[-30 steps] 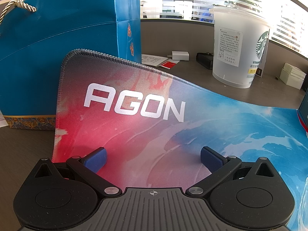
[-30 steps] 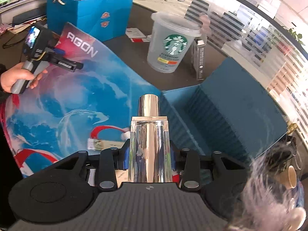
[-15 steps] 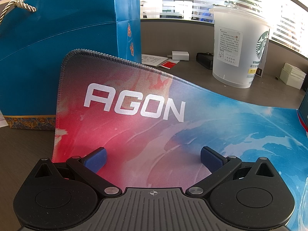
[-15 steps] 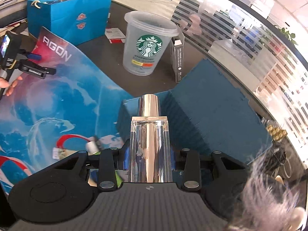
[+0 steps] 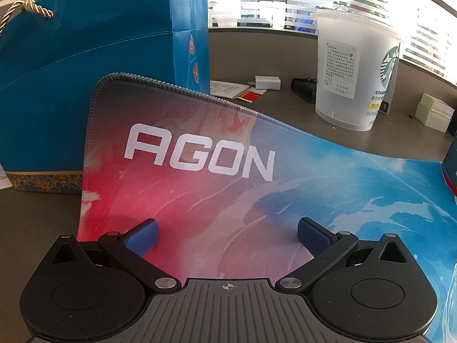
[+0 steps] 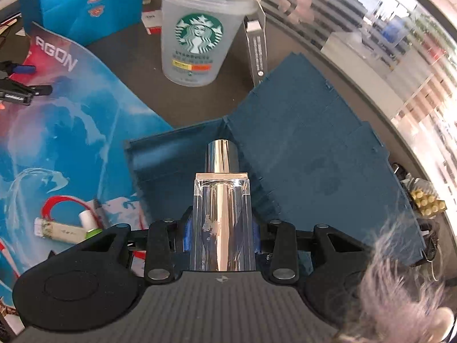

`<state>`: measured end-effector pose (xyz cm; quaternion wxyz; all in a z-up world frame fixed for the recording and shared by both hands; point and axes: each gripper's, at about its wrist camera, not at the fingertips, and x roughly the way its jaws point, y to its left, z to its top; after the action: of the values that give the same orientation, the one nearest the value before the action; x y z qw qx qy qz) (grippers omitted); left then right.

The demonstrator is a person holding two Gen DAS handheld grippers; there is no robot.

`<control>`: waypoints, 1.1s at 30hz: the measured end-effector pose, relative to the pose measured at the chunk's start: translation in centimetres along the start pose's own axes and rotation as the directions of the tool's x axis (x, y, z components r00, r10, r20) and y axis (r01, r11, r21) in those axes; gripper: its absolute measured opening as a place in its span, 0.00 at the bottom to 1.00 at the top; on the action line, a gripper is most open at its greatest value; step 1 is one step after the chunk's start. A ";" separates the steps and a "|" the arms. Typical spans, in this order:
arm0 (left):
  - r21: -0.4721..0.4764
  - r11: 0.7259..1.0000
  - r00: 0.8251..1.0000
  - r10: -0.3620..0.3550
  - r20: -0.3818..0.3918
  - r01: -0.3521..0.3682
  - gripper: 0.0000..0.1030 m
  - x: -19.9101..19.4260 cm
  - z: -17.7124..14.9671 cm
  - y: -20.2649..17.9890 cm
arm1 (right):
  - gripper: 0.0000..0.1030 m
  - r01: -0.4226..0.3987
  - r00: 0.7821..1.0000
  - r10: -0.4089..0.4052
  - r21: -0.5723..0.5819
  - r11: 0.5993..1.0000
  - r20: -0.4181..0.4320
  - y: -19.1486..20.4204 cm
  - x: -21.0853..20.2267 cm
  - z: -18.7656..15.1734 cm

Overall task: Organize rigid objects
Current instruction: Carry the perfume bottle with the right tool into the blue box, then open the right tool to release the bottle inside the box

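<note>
**Bottle over the open box**

Left wrist view: the left gripper (image 5: 227, 235) hangs spread and empty over the AGON mat (image 5: 257, 200); a blue gift bag (image 5: 100, 85) stands far left.

Right wrist view: the right gripper (image 6: 221, 235) pinches a clear bottle (image 6: 221, 223) (silver cap pointing far) above the open blue box (image 6: 182, 160).

Mouse mat (image 5: 228, 177): red-pink fading to blue swirls, white AGON lettering, grey stitched edge.
Gift bag (image 5: 94, 65): bright blue, gold patterned base band, gold rope handle.
Starbucks cup (image 6: 200, 28): frosted, green logo.
Open box (image 6: 300, 154): dark teal.
Perfume bottle (image 6: 222, 214): clear, chrome cap.
</note>
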<state>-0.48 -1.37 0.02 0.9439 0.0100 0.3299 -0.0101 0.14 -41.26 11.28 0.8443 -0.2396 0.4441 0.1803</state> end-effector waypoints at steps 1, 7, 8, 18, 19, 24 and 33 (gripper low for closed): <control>0.000 1.000 1.000 0.000 0.000 0.000 1.00 0.0 0.0 0.0 | 0.34 -0.012 1.000 0.012 0.003 1.000 0.000 -0.3 0.3 0.1; 0.000 1.000 1.000 0.000 0.000 0.000 1.00 0.0 0.0 0.0 | 0.34 -0.073 0.997 0.072 -0.013 0.997 -0.041 -0.6 2.6 0.5; 0.000 1.000 1.000 0.000 0.000 0.000 1.00 0.0 0.0 0.0 | 0.34 -0.079 0.996 0.078 -0.015 0.997 -0.048 -0.5 3.0 0.6; 0.000 1.000 1.000 0.000 0.000 0.000 1.00 0.0 0.0 0.0 | 0.34 -0.227 0.972 0.229 0.053 0.973 -0.052 -1.6 5.3 0.8; 0.000 1.000 1.000 0.000 0.000 0.000 1.00 0.0 0.0 0.0 | 0.34 -0.244 0.968 0.247 0.073 0.967 -0.047 -1.9 5.4 0.6; 0.000 1.000 1.000 0.000 0.000 0.000 1.00 0.0 0.0 0.0 | 0.34 -0.279 0.960 0.281 0.127 0.952 0.005 -3.4 4.8 -0.1; 0.000 1.000 1.000 0.000 0.000 0.000 1.00 0.0 0.0 0.0 | 0.34 -0.217 0.976 0.218 0.054 0.975 -0.006 -2.5 4.9 -0.2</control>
<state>-0.47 -1.38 0.03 0.9439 0.0103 0.3299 -0.0100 3.97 -42.99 7.67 0.8229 -0.1680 0.4773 0.2584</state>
